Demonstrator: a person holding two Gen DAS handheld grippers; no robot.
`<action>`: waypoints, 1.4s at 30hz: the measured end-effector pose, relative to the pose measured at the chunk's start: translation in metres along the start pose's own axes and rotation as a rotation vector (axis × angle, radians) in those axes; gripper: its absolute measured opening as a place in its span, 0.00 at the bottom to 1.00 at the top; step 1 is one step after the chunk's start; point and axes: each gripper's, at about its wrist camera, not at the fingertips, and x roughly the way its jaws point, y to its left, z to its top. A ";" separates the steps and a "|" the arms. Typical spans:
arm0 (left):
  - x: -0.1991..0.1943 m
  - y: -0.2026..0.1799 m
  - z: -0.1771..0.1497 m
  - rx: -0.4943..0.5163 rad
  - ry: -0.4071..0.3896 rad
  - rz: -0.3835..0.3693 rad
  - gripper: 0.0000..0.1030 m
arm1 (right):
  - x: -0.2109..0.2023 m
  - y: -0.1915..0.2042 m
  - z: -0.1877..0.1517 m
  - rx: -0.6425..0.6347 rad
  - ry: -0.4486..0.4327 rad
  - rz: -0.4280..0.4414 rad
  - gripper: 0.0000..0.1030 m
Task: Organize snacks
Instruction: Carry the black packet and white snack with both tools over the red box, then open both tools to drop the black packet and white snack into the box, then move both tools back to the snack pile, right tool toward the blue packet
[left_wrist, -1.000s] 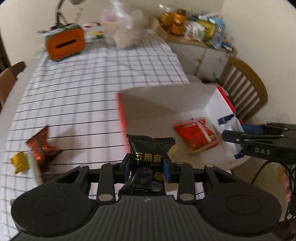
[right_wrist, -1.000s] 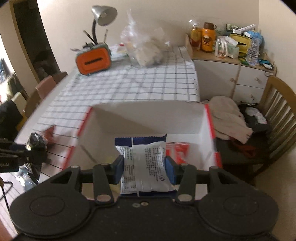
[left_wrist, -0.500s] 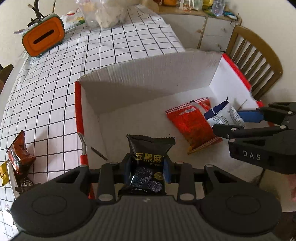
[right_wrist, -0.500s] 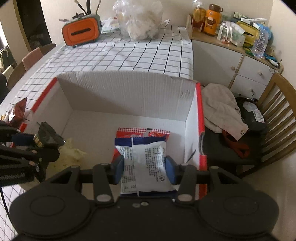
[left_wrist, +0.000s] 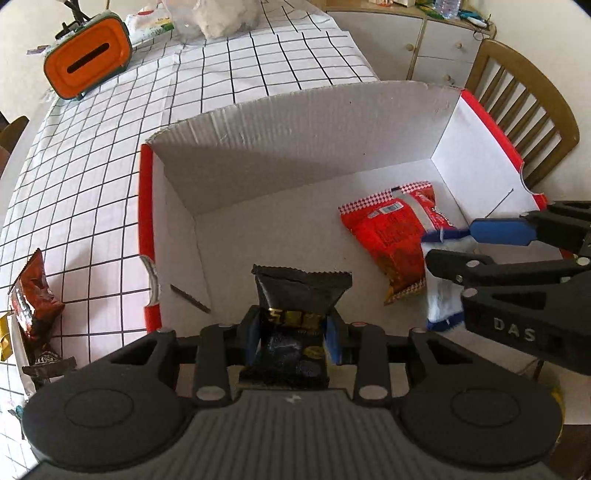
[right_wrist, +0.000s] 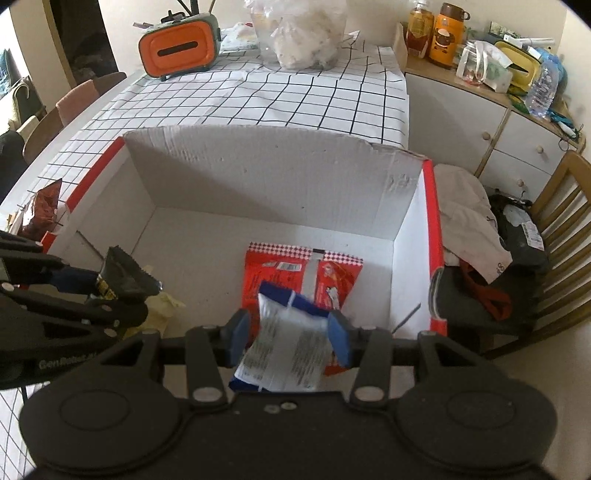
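Both claws are held over the open box, each with a snack packet between its fingers.

Left claw (left_wrist: 291, 330) is seen pinching the black packet (left_wrist: 295, 299); right claw (right_wrist: 290, 332) looks spread, the white-and-blue packet (right_wrist: 286, 354) blurred and tilted as if slipping free above the red packet (right_wrist: 280, 277) on the box (right_wrist: 258, 184) floor. A collision is judged possible, since the claws are near each other; a packet could catch the red-edged wall, while more snacks (left_wrist: 31, 295) wait on the tabletop (left_wrist: 92, 184).

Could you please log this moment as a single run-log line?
left gripper: shut on black packet | right gripper: open, white packet loose | cardboard box: red packet inside
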 end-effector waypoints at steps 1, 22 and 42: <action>-0.002 0.001 0.000 0.000 -0.007 -0.001 0.40 | -0.002 0.000 -0.001 0.003 -0.003 0.004 0.45; -0.091 0.031 -0.035 -0.030 -0.236 -0.049 0.70 | -0.092 0.025 -0.017 0.030 -0.180 0.137 0.66; -0.132 0.143 -0.100 -0.113 -0.348 -0.042 0.83 | -0.117 0.127 -0.015 0.014 -0.265 0.223 0.98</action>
